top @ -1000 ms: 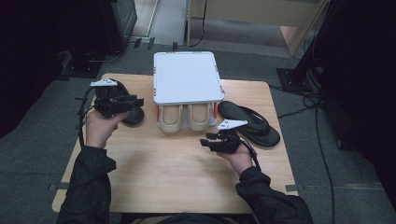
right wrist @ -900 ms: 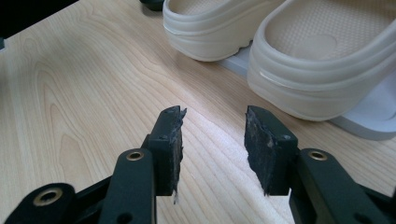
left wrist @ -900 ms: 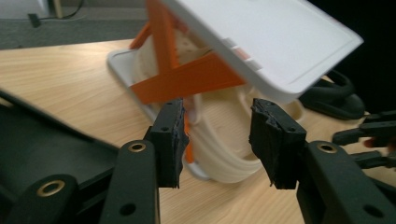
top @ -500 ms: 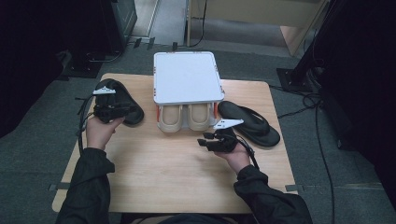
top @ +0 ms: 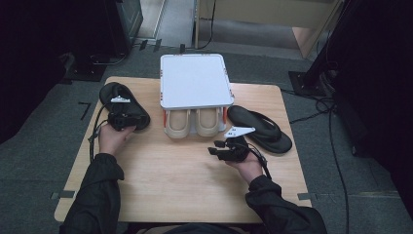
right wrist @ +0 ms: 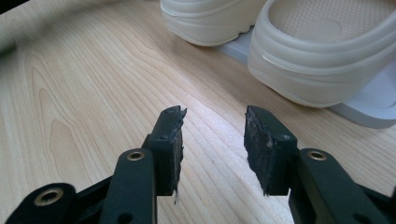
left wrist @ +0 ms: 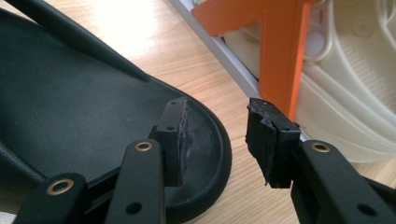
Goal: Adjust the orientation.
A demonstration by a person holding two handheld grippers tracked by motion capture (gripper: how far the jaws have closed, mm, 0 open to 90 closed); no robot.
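No brand or writing is showing on anything. The left gripper (left wrist: pixel 217 140) is hanging released over the heel of a matte black flip-flop (top: pixel 122 102) lying near the table's (top: pixel 175 185) left edge. The right gripper (right wrist: pixel 212 144) is hovering released over bare wood. Two cream clogs (top: pixel 195 122) are sitting under a white rack (top: pixel 195 80) at the far edge; a second black flip-flop (top: pixel 260 129) is lying near the right edge.

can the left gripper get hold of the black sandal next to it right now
Probably yes. The left gripper is open, one jaw already over the black sandal at its rim, the other outside, with nothing between them.
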